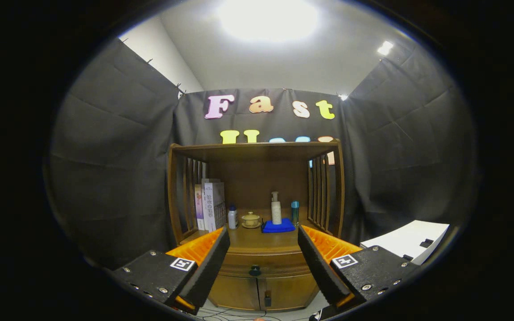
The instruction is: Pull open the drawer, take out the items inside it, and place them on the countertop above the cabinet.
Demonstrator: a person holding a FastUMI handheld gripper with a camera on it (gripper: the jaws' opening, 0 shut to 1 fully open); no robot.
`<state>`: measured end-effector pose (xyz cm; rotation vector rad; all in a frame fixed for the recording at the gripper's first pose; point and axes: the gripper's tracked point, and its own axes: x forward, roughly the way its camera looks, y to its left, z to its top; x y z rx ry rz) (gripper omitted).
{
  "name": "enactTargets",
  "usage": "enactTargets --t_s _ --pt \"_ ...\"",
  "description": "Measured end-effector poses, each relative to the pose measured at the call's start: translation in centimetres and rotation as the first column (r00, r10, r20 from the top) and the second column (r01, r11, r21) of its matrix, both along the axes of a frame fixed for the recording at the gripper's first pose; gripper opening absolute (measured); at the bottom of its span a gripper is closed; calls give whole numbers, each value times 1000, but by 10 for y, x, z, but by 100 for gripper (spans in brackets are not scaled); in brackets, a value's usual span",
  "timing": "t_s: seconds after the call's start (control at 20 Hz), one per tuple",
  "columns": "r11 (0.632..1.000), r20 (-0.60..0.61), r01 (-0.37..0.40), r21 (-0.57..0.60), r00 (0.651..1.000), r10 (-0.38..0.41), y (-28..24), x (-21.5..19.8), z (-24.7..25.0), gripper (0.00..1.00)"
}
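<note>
Now my tongs (263,258) are spread wide and hold nothing. Between my two fingers, well ahead of them, I see the cabinet (257,249). Its drawer (263,263) is shut, just under the countertop (257,238). A small dark knob (255,270) sits in the middle of the drawer front. I think my job right now is to reach that knob. I should go straight in and a bit lower, so the knob ends up between my fingers. Then I squeeze it and pull straight back, not sideways. I can't see what is inside the drawer. On the countertop stand some boxes (210,205), a cup (251,219) and a bottle (276,208) on a blue cloth (278,226), so I must not bump them.
</note>
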<state>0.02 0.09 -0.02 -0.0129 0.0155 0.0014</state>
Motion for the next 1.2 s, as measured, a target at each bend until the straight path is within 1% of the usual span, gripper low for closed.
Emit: enactTargets --t_s 0.2,0.4,0.55,0.75,0.85,0.9,1.0,1.1,1.2 --pt "999 -20 25 27 1000 -24 1 4 -2 96" --pt "998 -55 18 64 998 -15 -7 13 -21 96" --pt "1000 -86 24 14 996 -22 -9 20 -39 96" --pt "999 -137 6 -44 991 -12 -8 29 -62 96" --pt "999 -155 -28 -37 988 22 -4 32 -76 96" --pt "999 -153 -32 -26 988 27 -6 34 -81 96" --pt "1000 -158 -26 -7 987 24 -8 43 -98 96" --pt "1000 -203 -5 -24 979 1 -11 54 -121 96" --pt "1000 -235 -8 -29 972 1 -5 67 -139 96"
